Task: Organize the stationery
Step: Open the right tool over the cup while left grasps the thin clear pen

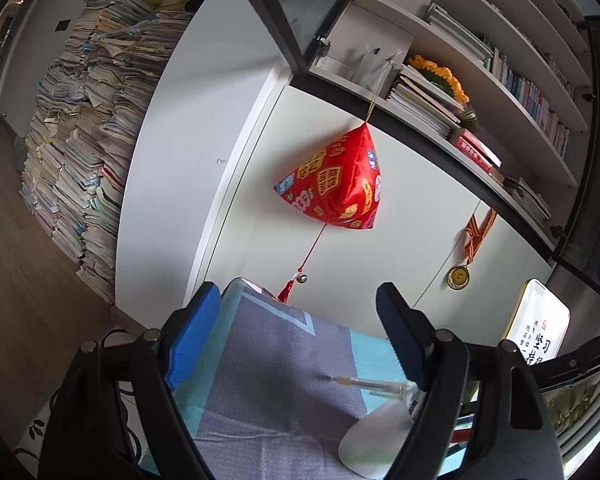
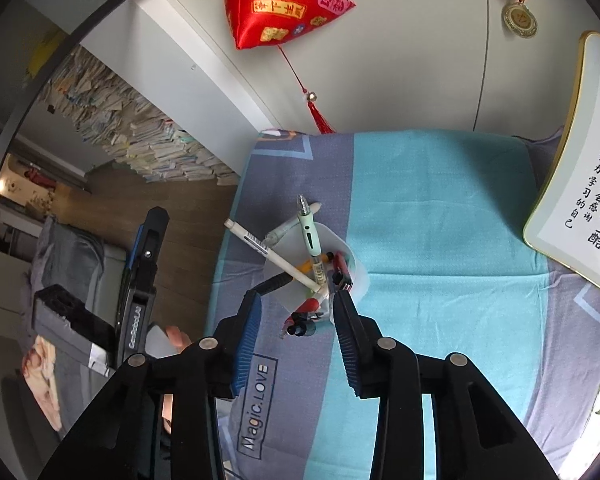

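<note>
A white cup [image 2: 360,276] sits on the grey and teal cloth [image 2: 440,240] with several pens leaning out of it: a green pen [image 2: 308,236], a white pen [image 2: 256,242] and a red pen [image 2: 314,303] among them. My right gripper [image 2: 298,312] points down at the cup's near rim, jaws apart; the red pen's end and some dark pen ends lie between the pads without being pressed. My left gripper [image 1: 300,320] is open and empty above the cloth's left edge, with the cup [image 1: 376,436] and a clear pen [image 1: 364,384] by its right finger.
A framed calligraphy plaque [image 2: 580,184] leans at the right of the table. A red hanging ornament [image 2: 284,4] and a medal [image 2: 520,20] hang on the white cabinet behind. Tall paper stacks [image 1: 80,120] stand on the floor at left; bookshelves [image 1: 500,80] sit above.
</note>
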A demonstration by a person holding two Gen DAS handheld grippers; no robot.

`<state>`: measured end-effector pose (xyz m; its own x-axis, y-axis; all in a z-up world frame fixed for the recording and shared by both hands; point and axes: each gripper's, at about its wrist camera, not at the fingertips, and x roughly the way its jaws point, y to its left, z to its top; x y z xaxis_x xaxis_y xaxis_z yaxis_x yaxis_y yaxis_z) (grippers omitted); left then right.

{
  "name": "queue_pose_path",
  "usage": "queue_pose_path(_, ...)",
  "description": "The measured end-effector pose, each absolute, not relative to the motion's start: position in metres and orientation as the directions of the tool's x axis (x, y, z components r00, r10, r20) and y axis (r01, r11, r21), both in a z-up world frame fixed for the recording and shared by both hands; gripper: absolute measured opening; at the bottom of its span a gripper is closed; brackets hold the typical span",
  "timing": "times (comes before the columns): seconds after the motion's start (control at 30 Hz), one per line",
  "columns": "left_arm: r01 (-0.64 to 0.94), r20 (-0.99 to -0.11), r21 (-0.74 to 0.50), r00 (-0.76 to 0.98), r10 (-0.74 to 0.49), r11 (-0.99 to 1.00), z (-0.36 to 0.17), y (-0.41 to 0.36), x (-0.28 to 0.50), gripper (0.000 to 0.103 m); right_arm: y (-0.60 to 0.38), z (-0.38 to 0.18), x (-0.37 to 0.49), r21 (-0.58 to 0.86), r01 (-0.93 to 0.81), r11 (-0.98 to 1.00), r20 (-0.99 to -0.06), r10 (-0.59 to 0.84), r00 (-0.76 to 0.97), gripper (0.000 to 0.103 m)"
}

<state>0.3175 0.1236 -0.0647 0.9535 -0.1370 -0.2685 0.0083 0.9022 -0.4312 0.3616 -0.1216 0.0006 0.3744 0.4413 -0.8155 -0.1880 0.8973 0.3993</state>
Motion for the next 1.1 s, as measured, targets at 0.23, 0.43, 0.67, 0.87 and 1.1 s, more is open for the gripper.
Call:
queue_pose_path(0.23,-0.021,-0.324,-0.424,0.937,-0.130,0.906,-0.076,0.126,0.328,0.079,-0.155,-0.021,0.291,0.327,-0.243,0.913,-0.667,0.405,0.625,0.082)
queue_pose_path(0.43,-0.010,-0.424,-0.366,0.892,-0.157,0.931,-0.082,0.115,0.330,0.079,-0.162,-0.059,0.268,0.309,-0.198,0.930,-0.642,0.357,0.679,0.082)
queue_pose_path(0.67,0.034,-0.580,-0.173,0.804,-0.129,0.984,-0.108,0.090,0.304,0.079,-0.177,-0.062,0.237,0.348,-0.196,0.917,-0.615,0.381,0.690,0.082)
queue_pose_path(0.87,0.121,-0.670,-0.047,0.732,-0.121,0.992,-0.134,0.062,0.302,0.074,-0.181,-0.055,0.221,0.335,-0.202,0.920,-0.615,0.376,0.694,0.082)
queue_pose_path(1.1,0.158,-0.728,-0.121,0.657,-0.196,0.980,-0.145,0.056,0.315,0.063,-0.184,-0.051,0.213,0.336,-0.209,0.918,-0.610,0.381,0.695,0.082)
